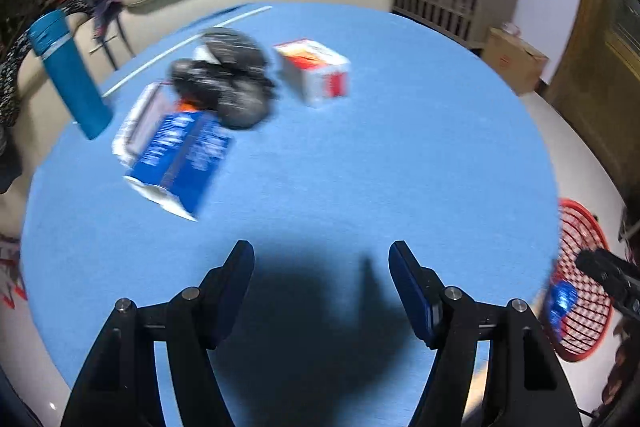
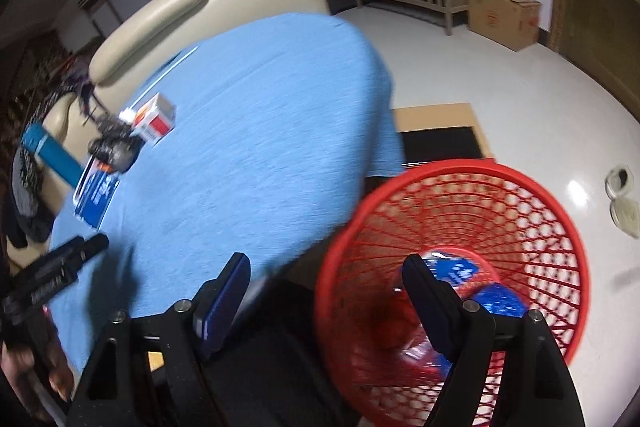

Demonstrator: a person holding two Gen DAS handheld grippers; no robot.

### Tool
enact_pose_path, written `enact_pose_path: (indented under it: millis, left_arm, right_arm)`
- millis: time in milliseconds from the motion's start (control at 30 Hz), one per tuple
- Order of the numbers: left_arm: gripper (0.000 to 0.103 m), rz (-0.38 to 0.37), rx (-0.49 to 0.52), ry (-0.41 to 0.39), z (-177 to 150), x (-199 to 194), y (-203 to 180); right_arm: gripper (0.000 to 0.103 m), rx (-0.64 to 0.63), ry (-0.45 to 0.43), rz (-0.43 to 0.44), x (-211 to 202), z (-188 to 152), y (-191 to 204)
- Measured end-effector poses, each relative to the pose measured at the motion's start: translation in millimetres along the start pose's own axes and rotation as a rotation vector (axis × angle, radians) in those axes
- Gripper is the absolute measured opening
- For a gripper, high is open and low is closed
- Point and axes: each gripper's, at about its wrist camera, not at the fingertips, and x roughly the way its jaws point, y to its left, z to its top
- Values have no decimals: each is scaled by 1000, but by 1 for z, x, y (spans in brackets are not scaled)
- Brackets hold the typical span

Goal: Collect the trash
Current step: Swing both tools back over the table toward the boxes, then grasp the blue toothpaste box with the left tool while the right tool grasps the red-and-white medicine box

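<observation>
Through the left wrist view, I see my left gripper (image 1: 321,259) spread with nothing between its pads, over the near part of the blue table (image 1: 360,155). The trash sits toward the far left edge: a blue carton (image 1: 180,159), a black crumpled bag (image 1: 228,79), a red-and-white box (image 1: 316,69).

Through the right wrist view, my right gripper (image 2: 326,273) is spread and empty above the red basket (image 2: 500,211), which stands off the table's right edge and holds blue wrappers (image 2: 472,279).

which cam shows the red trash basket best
The right wrist view. The red basket fills its lower right: whole rim, mesh walls, and blue wrappers inside, partly hidden by one finger of the right gripper. The left wrist view catches only a sliver of the basket at its right edge.
</observation>
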Motion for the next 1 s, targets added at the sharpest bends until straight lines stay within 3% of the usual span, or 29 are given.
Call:
enact_pose_path:
  millis: [200,333,533,600,633,700,833,1000]
  left_arm:
    - [77,103,8,-55,39,12,60]
    - [79,137,27,-52,60,33,86]
    - [80,119,56,27,65,71,97]
    - [79,63,29,58,62,81,102]
    - [77,33,16,58,60,83,103]
    - [60,-30,1,45,56,82,103]
    - [58,-42,-41,28,44,73,106]
    - [58,-3,-107,22,19,61,114]
  right_arm:
    - [81,-84,33,7,13,0,40]
    - [81,-112,52,3,22,3,57]
    - [81,-141,81,-11,37,11,76]
    - [81,-154,88,-13,40,13,83]
    - [81,-159,92,-13,43,15,86]
    - [81,-173,96,-15,49,21,95]
    - [81,-204,76,-8,58,41,118]
    - [81,-279,23,25,73,75,161]
